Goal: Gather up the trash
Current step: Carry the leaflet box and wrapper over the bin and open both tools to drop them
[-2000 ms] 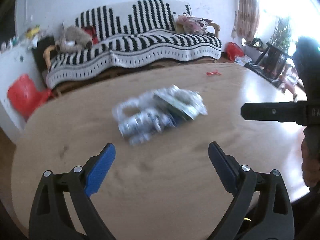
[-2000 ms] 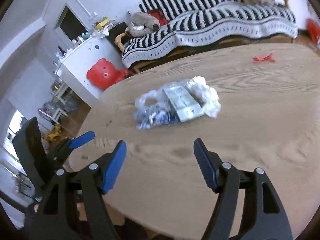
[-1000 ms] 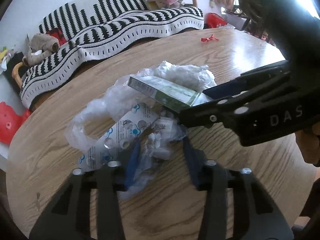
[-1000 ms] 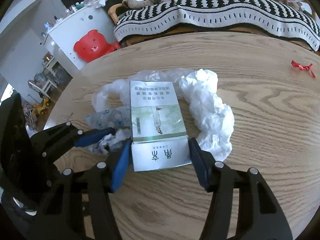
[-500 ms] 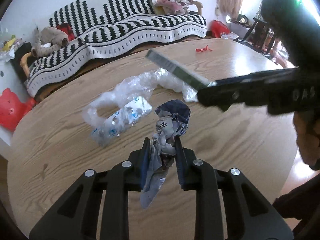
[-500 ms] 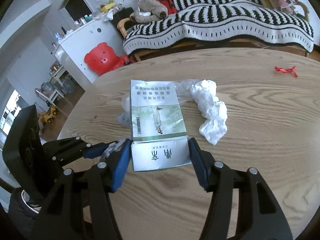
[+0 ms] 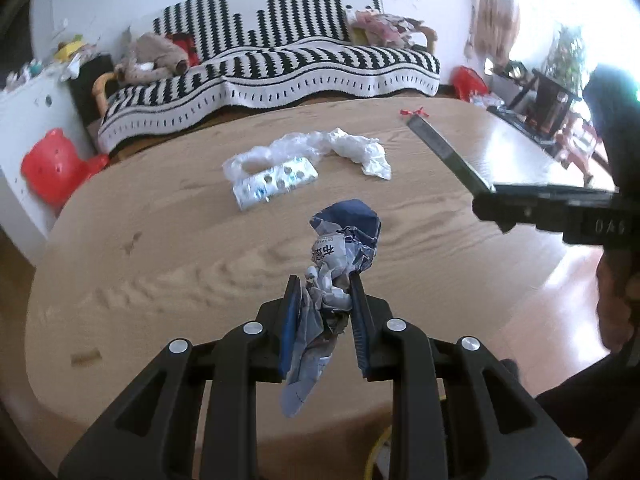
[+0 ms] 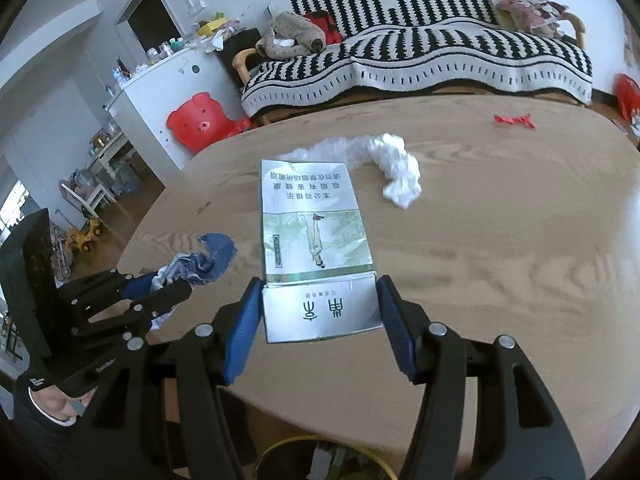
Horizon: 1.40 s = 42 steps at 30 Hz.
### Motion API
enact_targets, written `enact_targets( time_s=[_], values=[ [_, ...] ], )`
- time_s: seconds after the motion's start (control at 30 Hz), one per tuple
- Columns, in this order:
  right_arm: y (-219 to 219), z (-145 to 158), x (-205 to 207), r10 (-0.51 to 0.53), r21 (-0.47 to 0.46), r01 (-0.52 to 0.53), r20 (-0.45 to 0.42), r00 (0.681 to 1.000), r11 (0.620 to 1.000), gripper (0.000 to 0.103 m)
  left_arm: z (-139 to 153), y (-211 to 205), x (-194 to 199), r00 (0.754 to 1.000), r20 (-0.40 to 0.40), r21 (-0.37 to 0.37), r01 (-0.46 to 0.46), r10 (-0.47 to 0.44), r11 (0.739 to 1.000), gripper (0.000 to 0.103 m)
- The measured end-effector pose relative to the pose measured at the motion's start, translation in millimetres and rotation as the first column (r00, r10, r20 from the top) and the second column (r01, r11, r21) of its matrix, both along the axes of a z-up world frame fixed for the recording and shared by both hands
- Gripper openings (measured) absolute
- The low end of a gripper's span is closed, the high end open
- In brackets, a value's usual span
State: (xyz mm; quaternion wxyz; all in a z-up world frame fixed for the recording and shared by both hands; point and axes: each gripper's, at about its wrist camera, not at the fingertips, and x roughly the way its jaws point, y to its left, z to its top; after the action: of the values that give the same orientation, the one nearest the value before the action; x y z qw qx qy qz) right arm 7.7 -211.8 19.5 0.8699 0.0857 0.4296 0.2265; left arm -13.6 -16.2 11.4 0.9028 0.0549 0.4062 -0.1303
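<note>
Blue pads of the left gripper (image 7: 324, 300) are pinched tight on a crumpled blue-and-white wrapper (image 7: 344, 240), held clear above the bench (image 7: 160, 248); right gripper (image 8: 318, 312) is clamped w/ jaws set wide on the silver end of a flat green-and-white carton (image 8: 312, 224), also lifted off the wood. Looks like the carry step: both hands loaded, drop-off next. A yellow-rimmed bin (image 8: 320, 460) shows at the bottom edge of the right view, below the bench's near edge, so next move prob. calls for drawing both grippers back over it & releasing. Left on the oval wooden bench: blister pack (image 7: 276, 184), clear plastic film (image 7: 280, 148), crumpled white tissue (image 7: 360, 152), red ribbon scrap (image 8: 514, 121) farther off. Behind: striped sofa (image 7: 280, 60), white cabinet (image 8: 160, 92), red bear stool (image 8: 196, 122).
</note>
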Motion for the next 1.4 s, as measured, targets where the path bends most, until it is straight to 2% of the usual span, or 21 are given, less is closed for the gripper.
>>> enact_targets(
  time_s=[0.27, 0.43, 0.77, 1.0, 1.23, 1.4],
  values=[
    [-7, -10, -79, -0.003, 0.014, 0.003, -0.005, 1.000, 1.000, 0.057, -3, -4, -63, 1.000, 0.005, -0.020, -0.001, 0.001, 1.000, 0.024],
    [-11, -23, -124, -0.002, 0.027, 0.002, -0.028, 1.000, 1.000, 0.057, -18, -7, -97, 0.999, -0.044, -0.067, 0.012, -0.015, 0.998, 0.024],
    [-22, -58, -203, 0.003, 0.046, 0.002, -0.112, 0.994, 0.999, 0.057, -50, -18, -148, 0.989, -0.140, -0.096, 0.034, -0.047, 0.995, 0.024],
    [-34, -87, -231, -0.020, 0.042, 0.030, -0.235, 0.972, 0.999, 0.057, -86, -32, -172, 0.953, -0.286, -0.132, 0.059, -0.095, 0.990, 0.024],
    [-32, -117, -232, -0.066, -0.021, 0.063, -0.359, 0.931, 0.998, 0.057, -123, -45, -181, 0.893, -0.434, -0.147, 0.055, -0.115, 0.988, 0.024],
    [-23, -123, -230, -0.066, -0.071, 0.043, -0.370, 0.927, 0.997, 0.057, -128, -50, -180, 0.882, -0.455, -0.147, 0.058, -0.119, 0.987, 0.024]
  ],
)
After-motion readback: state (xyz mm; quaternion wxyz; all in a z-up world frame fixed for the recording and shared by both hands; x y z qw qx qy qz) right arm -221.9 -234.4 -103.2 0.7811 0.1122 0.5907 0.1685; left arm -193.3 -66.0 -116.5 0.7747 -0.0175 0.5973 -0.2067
